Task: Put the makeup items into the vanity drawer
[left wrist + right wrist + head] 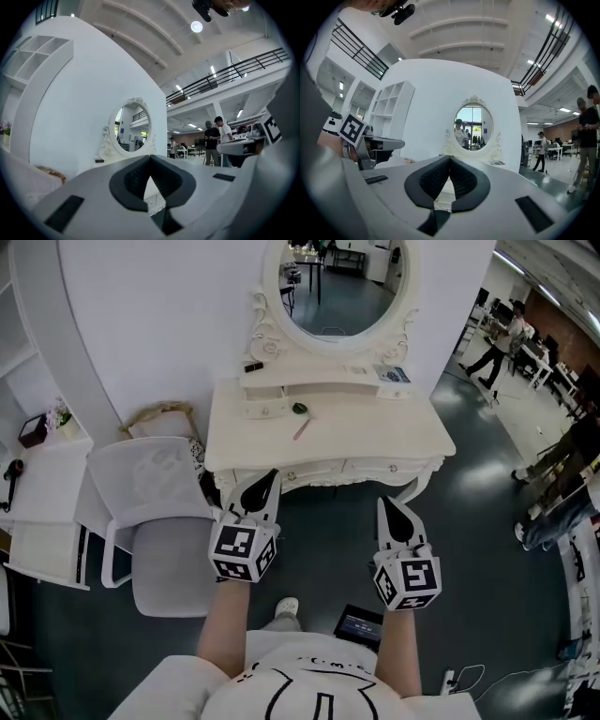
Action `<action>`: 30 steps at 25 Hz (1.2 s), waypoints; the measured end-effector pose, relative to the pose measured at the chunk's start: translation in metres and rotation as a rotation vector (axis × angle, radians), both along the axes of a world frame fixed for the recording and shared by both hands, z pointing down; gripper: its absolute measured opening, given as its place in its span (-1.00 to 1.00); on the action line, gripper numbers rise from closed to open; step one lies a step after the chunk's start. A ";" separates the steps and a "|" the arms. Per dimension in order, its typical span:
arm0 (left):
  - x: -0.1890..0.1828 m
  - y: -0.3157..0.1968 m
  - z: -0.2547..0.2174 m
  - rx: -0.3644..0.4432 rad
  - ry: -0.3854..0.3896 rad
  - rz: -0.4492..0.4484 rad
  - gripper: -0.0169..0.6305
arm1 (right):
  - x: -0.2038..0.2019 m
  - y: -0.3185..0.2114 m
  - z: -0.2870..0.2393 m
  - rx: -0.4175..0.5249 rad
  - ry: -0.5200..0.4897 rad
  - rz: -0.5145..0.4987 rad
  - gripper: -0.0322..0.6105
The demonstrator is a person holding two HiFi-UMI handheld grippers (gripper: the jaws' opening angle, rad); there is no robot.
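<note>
A small dark round makeup item (300,409) and a slim brown stick-shaped item (301,428) lie just beside each other on the cream-white carved vanity table (394,432), below its oval mirror (339,282). The table's front drawer (305,474) is closed. You hold your left gripper (262,486) and right gripper (394,517) before the table's front edge, each with jaws pressed together, empty. A grey mesh chair (159,521) stands left.
</note>
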State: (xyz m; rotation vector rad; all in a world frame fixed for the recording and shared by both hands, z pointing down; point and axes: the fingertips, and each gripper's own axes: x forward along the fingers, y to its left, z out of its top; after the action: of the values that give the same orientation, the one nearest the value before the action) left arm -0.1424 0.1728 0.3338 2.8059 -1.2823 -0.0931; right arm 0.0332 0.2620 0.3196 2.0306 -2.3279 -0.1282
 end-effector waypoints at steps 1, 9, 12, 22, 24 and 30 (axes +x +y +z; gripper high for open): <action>0.002 -0.011 -0.001 0.001 0.002 0.005 -0.89 | 0.001 -0.012 0.000 -0.001 0.001 -0.002 -0.85; 0.017 -0.083 0.008 -0.015 -0.017 0.060 -0.89 | 0.011 -0.090 0.003 -0.011 -0.004 0.012 -0.85; 0.027 -0.097 0.017 -0.019 -0.050 0.102 -0.89 | 0.014 -0.107 0.010 -0.028 0.000 0.017 -0.85; 0.056 -0.149 0.047 -0.102 -0.063 0.097 -0.89 | 0.047 -0.157 0.030 -0.072 -0.012 0.020 -0.85; 0.064 -0.164 0.050 -0.110 -0.065 0.085 -0.89 | 0.057 -0.174 0.033 -0.072 -0.017 0.013 -0.85; 0.088 -0.218 0.058 -0.144 -0.047 0.071 -0.89 | 0.085 -0.235 0.037 -0.071 -0.045 -0.029 -0.85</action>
State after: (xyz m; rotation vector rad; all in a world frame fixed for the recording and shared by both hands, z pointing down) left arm -0.0548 -0.0454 0.3913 2.7424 -1.1478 0.0662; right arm 0.1185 0.0266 0.3569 1.9873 -2.3529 -0.0004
